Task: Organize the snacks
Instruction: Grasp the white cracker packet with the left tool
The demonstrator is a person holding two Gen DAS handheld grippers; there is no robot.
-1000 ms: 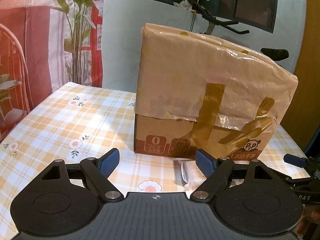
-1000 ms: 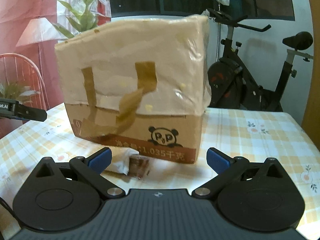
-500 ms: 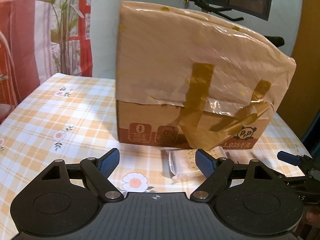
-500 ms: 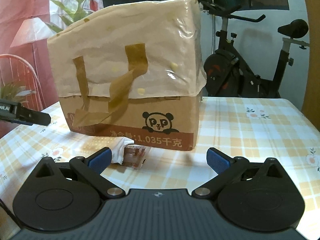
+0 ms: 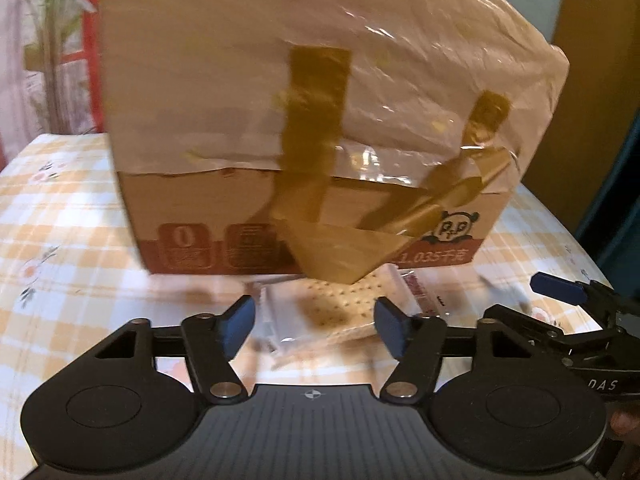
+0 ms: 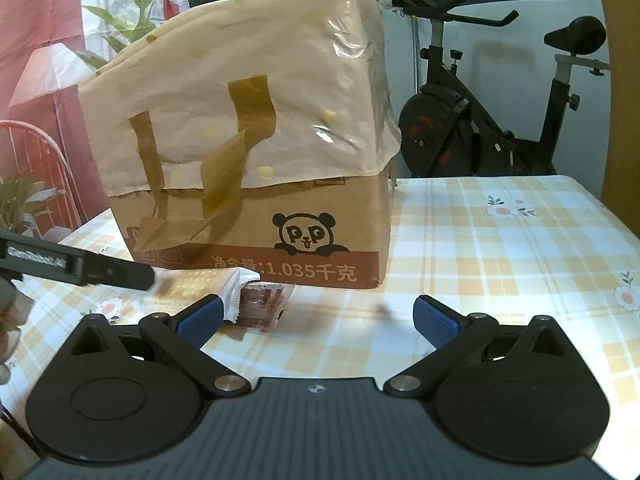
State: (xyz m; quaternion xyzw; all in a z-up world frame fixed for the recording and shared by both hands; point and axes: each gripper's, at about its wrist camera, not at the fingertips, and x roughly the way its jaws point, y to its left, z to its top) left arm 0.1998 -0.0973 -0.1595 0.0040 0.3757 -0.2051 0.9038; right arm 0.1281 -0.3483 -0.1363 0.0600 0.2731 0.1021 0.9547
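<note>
Left gripper [image 5: 314, 326] fingers just closing around cracker packet [image 5: 332, 316], not yet touching; cardboard box [image 5: 312, 120] behind.

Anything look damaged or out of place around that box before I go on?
Yes. Brown tape on the cardboard box has peeled and hangs loose over its front. Two snack packets lie on the table against its base.
</note>
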